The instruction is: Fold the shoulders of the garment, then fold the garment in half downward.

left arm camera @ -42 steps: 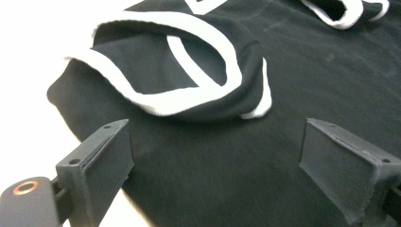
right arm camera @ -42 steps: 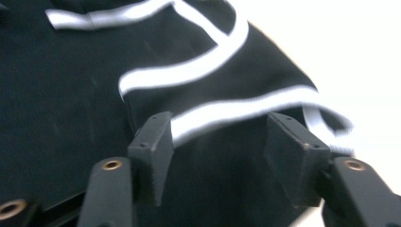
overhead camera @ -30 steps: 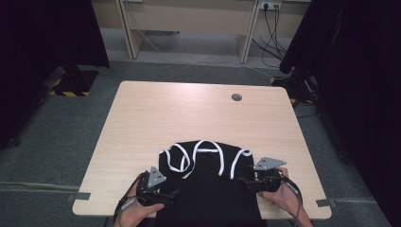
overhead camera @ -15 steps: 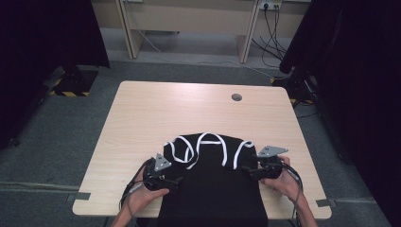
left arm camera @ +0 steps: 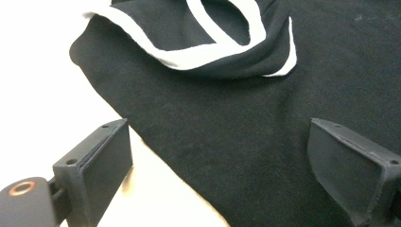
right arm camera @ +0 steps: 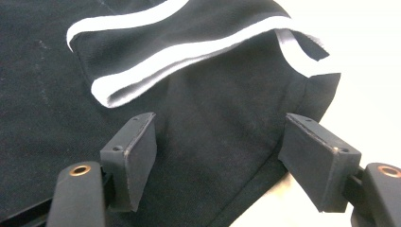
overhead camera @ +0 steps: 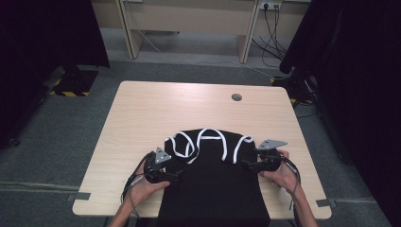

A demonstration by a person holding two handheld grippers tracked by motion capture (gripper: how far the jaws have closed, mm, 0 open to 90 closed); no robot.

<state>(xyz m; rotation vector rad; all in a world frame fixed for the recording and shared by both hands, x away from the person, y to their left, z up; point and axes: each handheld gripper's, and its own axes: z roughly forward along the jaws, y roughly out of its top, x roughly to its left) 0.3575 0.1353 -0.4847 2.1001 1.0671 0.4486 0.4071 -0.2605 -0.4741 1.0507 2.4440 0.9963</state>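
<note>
Both grippers have slid back toward the table's (overhead camera: 142,109) near edge. Left gripper (overhead camera: 176,176) is spread wide over the black shirt's (overhead camera: 213,184) left edge. That shirt lies flat, looking soft, light and floppy. Right gripper (overhead camera: 247,164) gapes at its right edge. Grab those edges.

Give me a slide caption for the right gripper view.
Open right tongs straddle the edge of a black garment with white trim.

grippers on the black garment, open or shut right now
Left gripper: open, jaws astride the edge of the black garment, holding nothing.
Right gripper: open, jaws spread over the garment's edge, holding nothing.
</note>
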